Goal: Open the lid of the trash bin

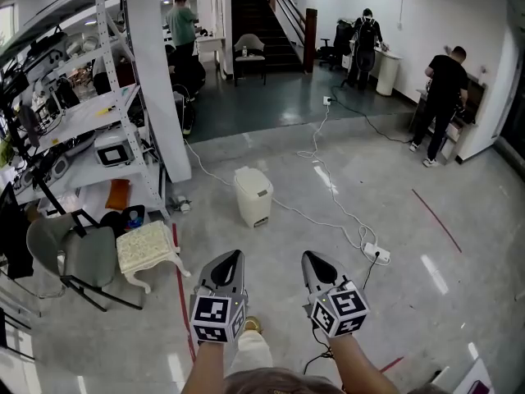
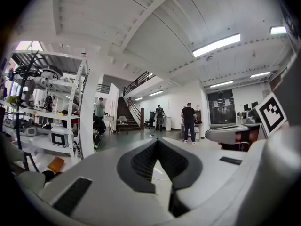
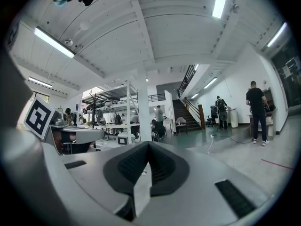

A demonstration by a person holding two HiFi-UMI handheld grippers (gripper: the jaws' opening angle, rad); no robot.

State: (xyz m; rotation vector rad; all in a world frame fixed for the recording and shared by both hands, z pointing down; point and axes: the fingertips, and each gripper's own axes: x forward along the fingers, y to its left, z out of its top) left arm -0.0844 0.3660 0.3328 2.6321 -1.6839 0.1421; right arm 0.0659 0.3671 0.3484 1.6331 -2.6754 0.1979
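Left gripper: lowest in the head view, held over the floor, jaws pressed together at the tips with nothing between them.
Right gripper: just beside the left one, jaws likewise closed on nothing, pointing the same way.
Trash bin: small, white, upright on the floor ahead of both grippers and well apart from them.
Lid: down flat on the bin.
White cable: snakes across the floor, passes close to the bin's right side and ends at a power strip ahead of the right gripper.
Cream stool: carved legs, to the left of the left gripper, beside a grey chair.
Shelving rack: metal, loaded with equipment, along the left edge, with a white pillar at its near corner, left of the bin.
People: one in black at a counter on the right, one at the far wall, one in green far left, all well beyond the bin.
Floor: pale polished concrete with a red tape line on the right, turning dark grey farther back.
Room: white walls, dark staircase at the rear.
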